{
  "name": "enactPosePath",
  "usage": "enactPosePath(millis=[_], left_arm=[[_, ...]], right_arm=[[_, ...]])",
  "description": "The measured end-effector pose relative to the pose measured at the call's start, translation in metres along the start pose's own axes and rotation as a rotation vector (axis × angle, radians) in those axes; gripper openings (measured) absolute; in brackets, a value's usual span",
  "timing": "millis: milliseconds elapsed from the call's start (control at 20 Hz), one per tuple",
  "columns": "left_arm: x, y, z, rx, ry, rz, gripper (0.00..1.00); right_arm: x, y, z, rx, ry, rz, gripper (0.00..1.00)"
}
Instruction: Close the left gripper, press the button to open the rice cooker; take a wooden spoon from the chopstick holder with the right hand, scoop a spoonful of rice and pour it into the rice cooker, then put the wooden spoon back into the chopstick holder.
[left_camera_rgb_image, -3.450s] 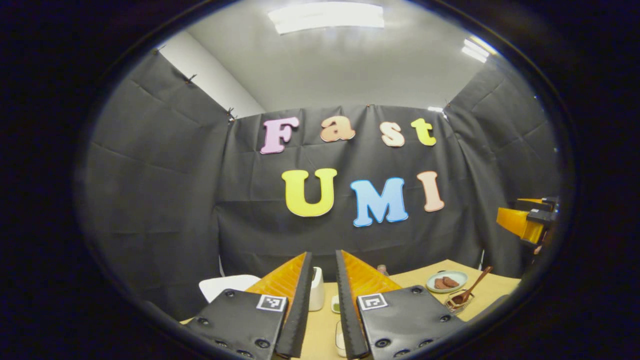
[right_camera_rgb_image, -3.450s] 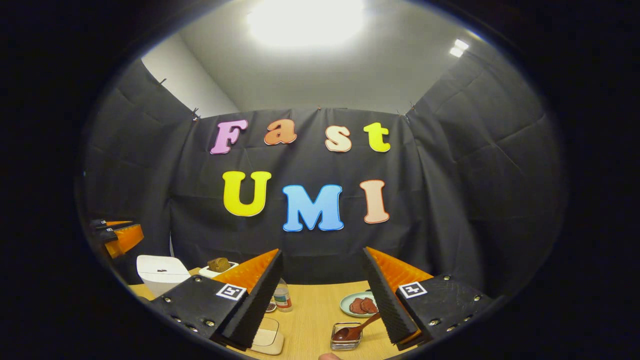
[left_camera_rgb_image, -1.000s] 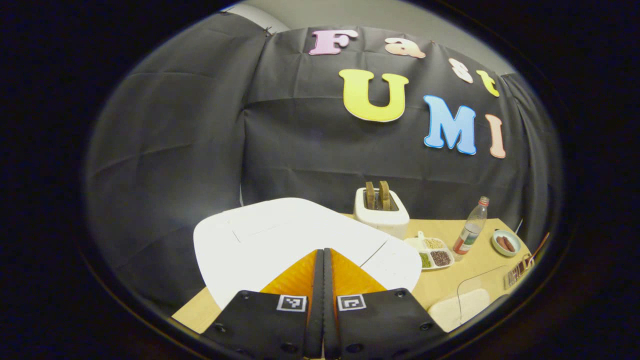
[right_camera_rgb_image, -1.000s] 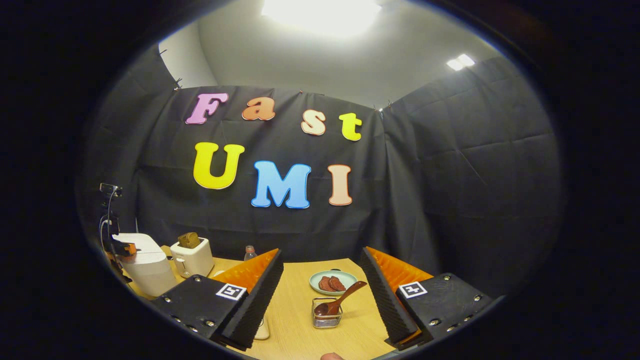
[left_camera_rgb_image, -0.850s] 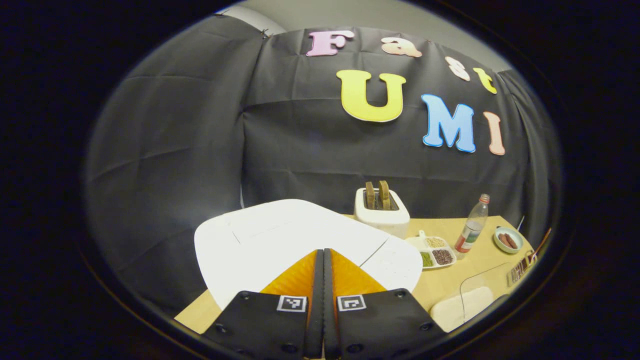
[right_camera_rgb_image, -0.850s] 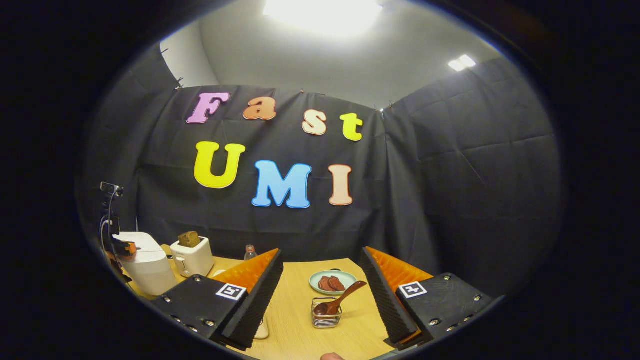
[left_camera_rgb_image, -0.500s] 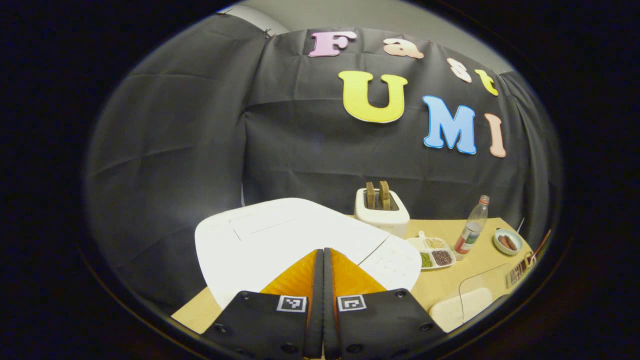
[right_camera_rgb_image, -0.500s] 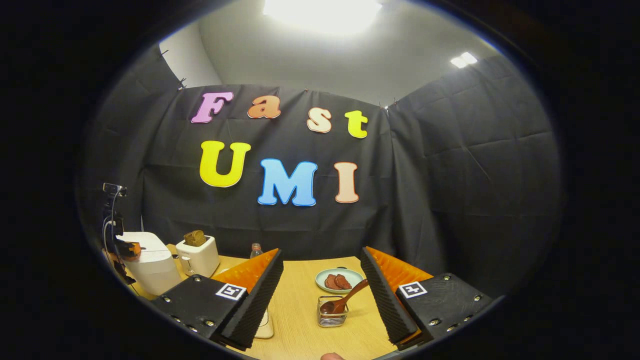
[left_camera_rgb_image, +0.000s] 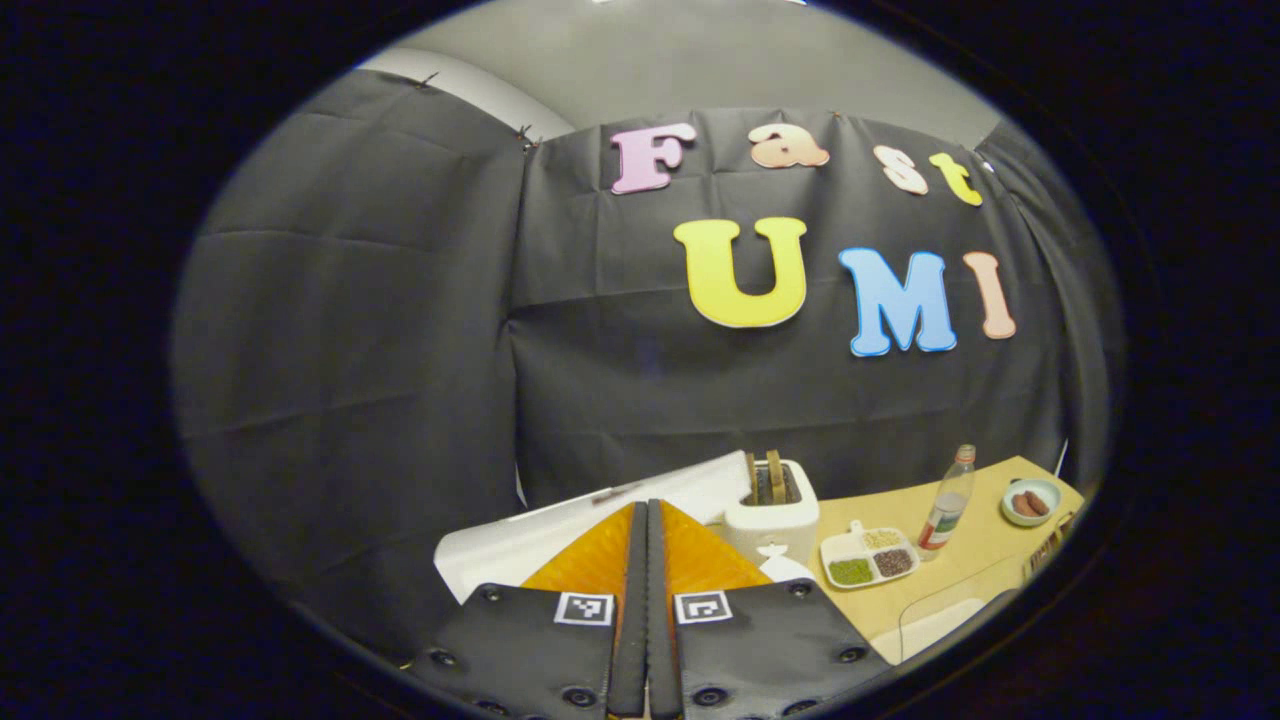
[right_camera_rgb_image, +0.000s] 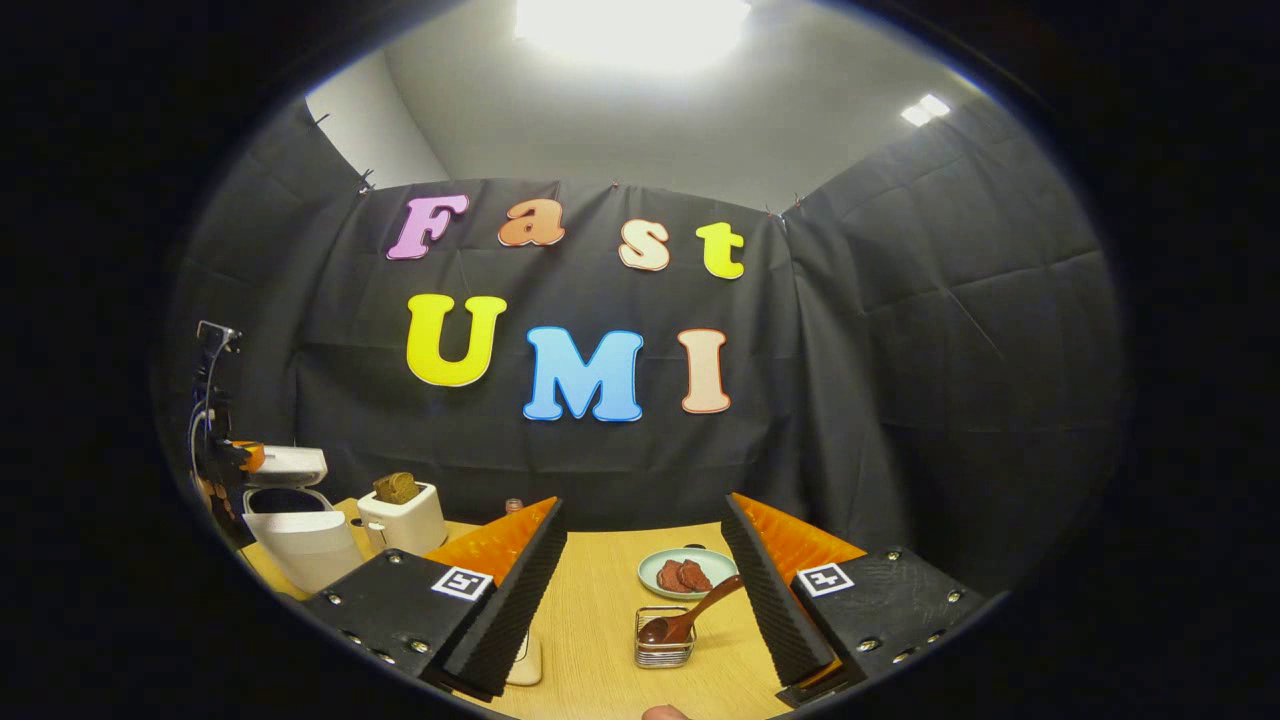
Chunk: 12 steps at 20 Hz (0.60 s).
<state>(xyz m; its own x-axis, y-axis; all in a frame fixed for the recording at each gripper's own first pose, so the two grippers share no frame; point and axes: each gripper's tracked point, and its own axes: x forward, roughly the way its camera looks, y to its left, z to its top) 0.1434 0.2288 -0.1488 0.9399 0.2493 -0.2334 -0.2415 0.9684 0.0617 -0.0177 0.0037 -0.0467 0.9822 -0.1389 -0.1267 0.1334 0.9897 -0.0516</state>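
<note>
The white rice cooker (right_camera_rgb_image: 300, 545) stands at the table's far left with its lid (right_camera_rgb_image: 287, 464) tipped up; in the left gripper view that raised lid (left_camera_rgb_image: 560, 525) lies just beyond my fingers. My left gripper (left_camera_rgb_image: 646, 505) is shut with nothing in it, and it shows beside the lid as the left gripper (right_camera_rgb_image: 238, 455). My right gripper (right_camera_rgb_image: 643, 500) is open and holds nothing. A wooden spoon (right_camera_rgb_image: 692, 612) leans in the wire chopstick holder (right_camera_rgb_image: 662, 645), on the table between and ahead of my right fingers.
A white toaster (left_camera_rgb_image: 771, 510) with bread stands by the cooker. To its right are a divided tray of grains (left_camera_rgb_image: 868, 556), a bottle (left_camera_rgb_image: 947, 500) and a plate (right_camera_rgb_image: 686, 573) of dark slices. A shallow white box under a clear lid (left_camera_rgb_image: 935, 625) lies nearer.
The rice cooker's lid has swung up from flat to raised. My left gripper, still shut, has lifted and pulled back. The right gripper has hardly moved.
</note>
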Motion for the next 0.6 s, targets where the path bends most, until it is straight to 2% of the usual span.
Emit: enactPosePath(millis=[250, 300, 500, 550, 600], left_arm=[[-0.039, -0.013, 0.055, -0.007, -0.116, 0.016, 0.09], [-0.045, -0.02, 0.064, -0.006, -0.133, 0.007, 0.12], [-0.078, -0.041, 0.091, -0.047, -0.176, -0.01, 0.09], [-0.084, -0.049, 0.091, -0.062, -0.175, -0.013, 0.13], [-0.092, -0.054, 0.091, -0.07, -0.177, -0.019, 0.36]], right_arm=[[0.017, -0.011, 0.0, 0.018, -0.011, 0.024, 0.95], [0.021, -0.014, 0.001, 0.019, -0.013, 0.025, 0.95], [0.037, -0.025, 0.001, 0.022, -0.028, 0.031, 0.95], [0.04, -0.027, 0.0, 0.022, -0.029, 0.033, 0.95], [0.044, -0.03, -0.001, 0.022, -0.03, 0.034, 0.95]])
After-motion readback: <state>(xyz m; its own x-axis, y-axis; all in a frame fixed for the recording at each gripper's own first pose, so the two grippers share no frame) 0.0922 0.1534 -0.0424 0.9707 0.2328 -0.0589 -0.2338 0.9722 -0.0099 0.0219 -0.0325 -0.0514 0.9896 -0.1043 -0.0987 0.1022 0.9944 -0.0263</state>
